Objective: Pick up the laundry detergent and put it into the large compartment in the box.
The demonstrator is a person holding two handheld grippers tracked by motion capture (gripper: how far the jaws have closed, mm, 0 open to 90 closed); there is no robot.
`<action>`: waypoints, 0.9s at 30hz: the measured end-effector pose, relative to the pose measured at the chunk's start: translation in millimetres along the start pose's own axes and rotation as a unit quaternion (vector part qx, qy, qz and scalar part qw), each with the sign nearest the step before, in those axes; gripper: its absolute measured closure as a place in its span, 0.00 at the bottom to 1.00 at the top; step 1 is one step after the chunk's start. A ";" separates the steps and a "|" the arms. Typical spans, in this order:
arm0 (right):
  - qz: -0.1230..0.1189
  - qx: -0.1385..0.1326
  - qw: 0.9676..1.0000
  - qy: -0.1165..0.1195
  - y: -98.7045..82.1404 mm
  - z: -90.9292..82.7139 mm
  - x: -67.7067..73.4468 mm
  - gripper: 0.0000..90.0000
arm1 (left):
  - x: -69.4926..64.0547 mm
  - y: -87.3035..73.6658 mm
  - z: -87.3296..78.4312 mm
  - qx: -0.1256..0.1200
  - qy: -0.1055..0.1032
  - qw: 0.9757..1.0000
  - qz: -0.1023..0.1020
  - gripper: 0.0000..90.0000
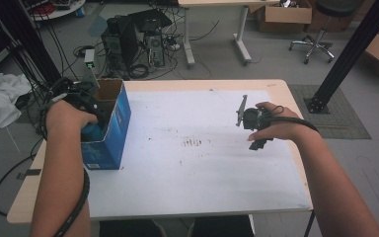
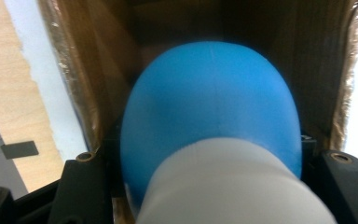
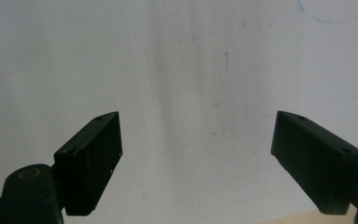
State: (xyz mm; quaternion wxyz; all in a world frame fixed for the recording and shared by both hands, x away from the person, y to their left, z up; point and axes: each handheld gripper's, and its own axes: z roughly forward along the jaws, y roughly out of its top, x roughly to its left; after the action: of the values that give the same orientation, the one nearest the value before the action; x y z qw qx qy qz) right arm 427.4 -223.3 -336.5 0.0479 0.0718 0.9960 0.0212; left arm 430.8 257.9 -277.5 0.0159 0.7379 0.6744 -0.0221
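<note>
1. Near edge, 7 o'clock of the table: left forearm up from the bottom of the high view, cable trailing along it.
2. At 9 o'clock: left hand over the open top of the box, left gripper pushed down into it.
3. In the left gripper view: jaws clamped on a blue bulb, one jaw at each flank, as tight as this gripper goes on it.
4. Same view: bulb's white neck at 6 o'clock, nearest the lens; blue dome at 12 o'clock, pointing deeper into the box.
5. Brown cardboard walls close at 9 and 3 o'clock of the bulb; contact with them not clear.
6. In the high view: a blue patch inside the box just below the left hand.
7. Box upright at the table's left edge, blue outside, brown inside, base on the white sheet.
8. At 3 o'clock: right hand with the right gripper, well apart from the box.
9. In the right gripper view: jaws spread wide, nothing between them, right gripper aimed at bare white sheet with faint marks.
10. Centre of the sheet: small dark smudges.
11. Far side, 12 o'clock: floor beyond the table with a computer tower and cables.
12. Further at 2 o'clock: a chair base.
</note>
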 end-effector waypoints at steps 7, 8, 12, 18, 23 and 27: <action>0.002 -0.001 1.000 0.001 -0.3 0.5 0.4 0.18 | 2.0 0.4 12.2 0.002 -0.004 1.000 -0.002 0.44; 0.001 0.000 1.000 0.001 -0.5 0.9 0.2 0.18 | 1.9 0.6 12.8 0.007 -0.003 1.000 -0.002 0.44; 0.001 0.000 1.000 0.002 -0.9 2.7 0.0 0.18 | 1.3 0.7 13.0 0.008 -0.003 1.000 -0.001 0.44; 0.001 0.000 1.000 0.003 -0.1 4.2 0.2 0.18 | -1.0 1.1 13.2 0.009 0.000 1.000 0.000 0.43; 0.002 0.000 1.000 0.004 0.1 4.6 0.2 0.18 | -0.6 0.6 13.2 0.007 0.000 1.000 0.006 0.43; 0.001 0.001 1.000 0.005 0.9 5.1 0.3 0.18 | 0.5 -0.1 13.0 0.007 -0.003 1.000 0.009 0.43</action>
State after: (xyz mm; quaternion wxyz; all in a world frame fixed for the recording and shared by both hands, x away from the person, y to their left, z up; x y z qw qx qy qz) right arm 427.8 -222.2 -341.6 0.0430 0.0728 0.9962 0.0205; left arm 430.6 257.8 -290.5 0.0131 0.7439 0.6676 -0.0284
